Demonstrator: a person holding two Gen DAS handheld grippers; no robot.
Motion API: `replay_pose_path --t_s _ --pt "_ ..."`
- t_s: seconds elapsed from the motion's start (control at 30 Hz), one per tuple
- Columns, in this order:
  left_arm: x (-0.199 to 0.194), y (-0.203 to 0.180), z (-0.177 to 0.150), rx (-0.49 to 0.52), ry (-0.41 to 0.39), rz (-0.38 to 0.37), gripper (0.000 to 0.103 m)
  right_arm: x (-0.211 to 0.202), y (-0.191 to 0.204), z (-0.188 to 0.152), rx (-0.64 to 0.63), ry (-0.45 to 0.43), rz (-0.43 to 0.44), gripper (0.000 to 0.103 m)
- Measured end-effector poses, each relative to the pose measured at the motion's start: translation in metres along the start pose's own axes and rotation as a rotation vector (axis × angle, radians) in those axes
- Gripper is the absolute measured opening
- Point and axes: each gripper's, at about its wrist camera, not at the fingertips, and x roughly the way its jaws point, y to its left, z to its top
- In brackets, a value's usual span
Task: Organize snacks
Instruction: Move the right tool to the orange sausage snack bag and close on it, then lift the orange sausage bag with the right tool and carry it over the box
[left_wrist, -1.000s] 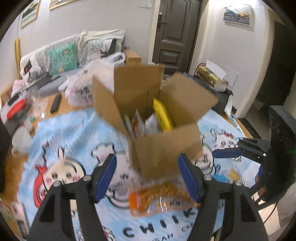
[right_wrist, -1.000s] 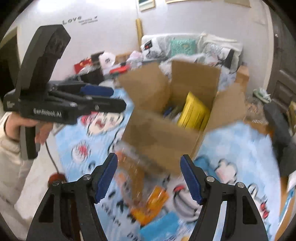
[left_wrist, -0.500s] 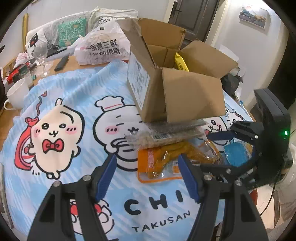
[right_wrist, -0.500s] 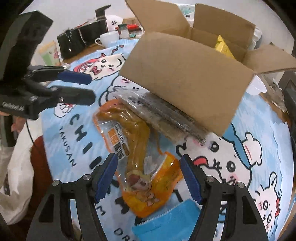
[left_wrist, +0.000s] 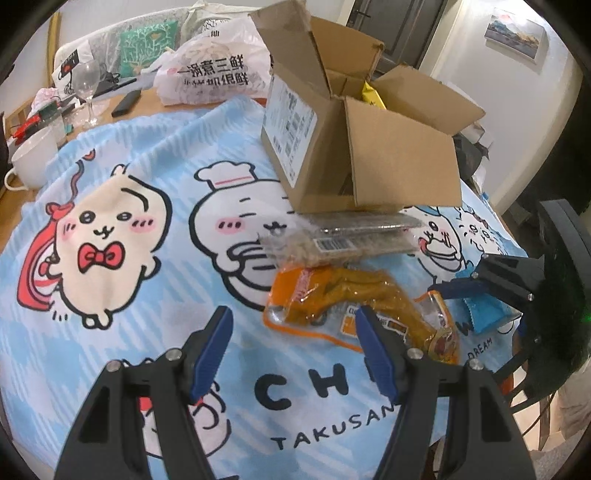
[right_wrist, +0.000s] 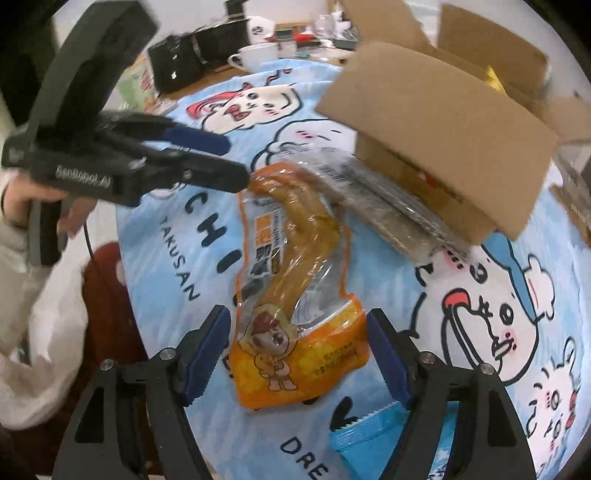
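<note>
A: Where is the orange pack against the right claw?

B: In the right wrist view its lower end, the part with the cartoon figure, lies between the two blue pads, which stand spread apart and grip nothing. Whether they touch the pack I cannot tell. The rest of it runs up toward the middle of the frame, flat on the blue cartoon cloth over the counter.

A: And the left claw?

B: Also released, jaws wide. In its own view the orange pack lies just above and right of the gap, partly behind the right pad.

A: Other snacks?

B: A clear flat pack touches the orange one's far end and reaches under the box, which stands upper centre, flaps open, a yellow bag inside. A blue pack lies at the bottom right.
</note>
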Motion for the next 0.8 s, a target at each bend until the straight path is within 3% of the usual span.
replay_pose_path --t_s 0.13,0.2,0.27,0.4,0.53,0.57,0.8 --pt "0.0 0.004 -0.001 -0.012 0.001 -0.002 0.066 0.002 0.007 0.001 -0.006 -0.011 -0.04 0.071" --pt "0.0 0.006 -0.001 -0.021 0.001 -0.009 0.066 0.003 0.009 0.001 -0.007 -0.018 -0.035 0.064" --pt "0.0 0.008 -0.003 -0.027 0.005 -0.014 0.066 0.001 0.013 0.0 -0.018 -0.024 -0.021 0.044" --pt "0.001 0.01 -0.006 -0.042 0.009 -0.042 0.066 -0.001 0.019 -0.001 -0.019 -0.029 -0.018 0.038" --pt "-0.001 0.012 -0.008 -0.057 0.018 -0.075 0.066 -0.003 0.022 -0.003 0.014 -0.058 0.046 0.031" --pt "0.0 0.012 -0.008 -0.056 0.023 -0.079 0.066 -0.005 0.024 -0.004 0.009 -0.063 0.047 0.023" --pt "-0.003 0.011 -0.009 -0.068 0.016 -0.082 0.066 -0.015 0.035 0.001 -0.012 -0.095 0.05 0.023"
